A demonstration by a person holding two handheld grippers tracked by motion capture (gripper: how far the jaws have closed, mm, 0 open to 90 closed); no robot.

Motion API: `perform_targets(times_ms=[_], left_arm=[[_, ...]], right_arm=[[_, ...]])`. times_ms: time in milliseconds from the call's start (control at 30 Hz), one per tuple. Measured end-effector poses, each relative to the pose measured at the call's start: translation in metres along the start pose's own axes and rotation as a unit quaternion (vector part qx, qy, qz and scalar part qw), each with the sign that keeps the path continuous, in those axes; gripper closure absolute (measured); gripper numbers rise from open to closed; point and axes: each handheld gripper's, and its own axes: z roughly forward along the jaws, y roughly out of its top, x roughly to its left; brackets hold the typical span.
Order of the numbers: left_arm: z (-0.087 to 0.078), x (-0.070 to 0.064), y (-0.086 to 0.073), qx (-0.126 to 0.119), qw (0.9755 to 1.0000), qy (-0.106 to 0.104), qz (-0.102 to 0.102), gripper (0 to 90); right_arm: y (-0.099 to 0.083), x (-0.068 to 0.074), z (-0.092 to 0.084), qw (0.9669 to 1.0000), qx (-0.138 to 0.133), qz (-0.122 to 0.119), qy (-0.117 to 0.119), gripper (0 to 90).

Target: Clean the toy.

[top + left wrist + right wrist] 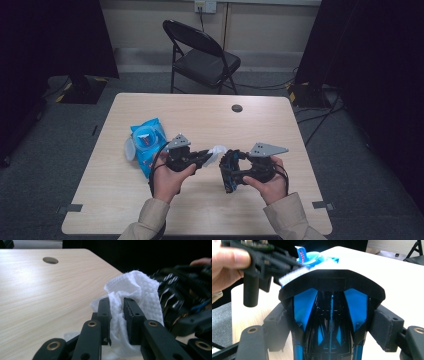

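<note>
My left gripper [206, 158] [116, 302] is shut on a crumpled white wipe [218, 151] [136, 286], held above the table [210, 115]. Just to its right, my right gripper [235, 171] [332, 326] is shut on a black and blue plastic object [229, 170] [332, 285], one pad pressing on each side. The wipe sits right beside that object's upper edge; whether they touch I cannot tell. In the right gripper view the left gripper [265, 258] and the wipe [292, 276] lie just behind the object's black arch. In the left gripper view the black object [180, 292] fills the right side.
A blue wipe packet [148, 142] [312, 257] with its white lid [129, 149] flipped open lies on the table left of my hands. A round cable hole [237, 108] [50, 260] is near the far edge. A black folding chair [202, 55] stands beyond the table.
</note>
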Motion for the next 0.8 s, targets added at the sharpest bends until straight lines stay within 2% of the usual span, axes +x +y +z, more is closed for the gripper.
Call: perform_targets(times_ms=[167,300,367,467,800], left_arm=[[0.003,-0.005,0.006,-0.003,0.9999,-0.009,0.006,76.4],[0.010,-0.009,0.005,0.005,0.9998,-0.018,0.012,76.4],[0.013,-0.011,0.003,0.004,0.9998,-0.020,0.008,76.4],[0.015,-0.011,0.002,0.002,0.9998,-0.020,0.009,76.4],[0.022,-0.014,-0.006,0.019,0.9995,-0.021,0.014,76.5]], right_arm=[[-0.002,0.004,0.003,1.0000,0.004,-0.004,0.006,25.8],[-0.002,0.007,0.006,0.9999,0.005,-0.006,0.011,25.8],[-0.002,0.008,0.007,0.9999,0.003,-0.005,0.014,25.9],[-0.001,0.009,0.008,0.9999,0.004,-0.006,0.014,25.8],[0.003,0.008,0.005,0.9999,-0.005,-0.004,0.014,25.8]])
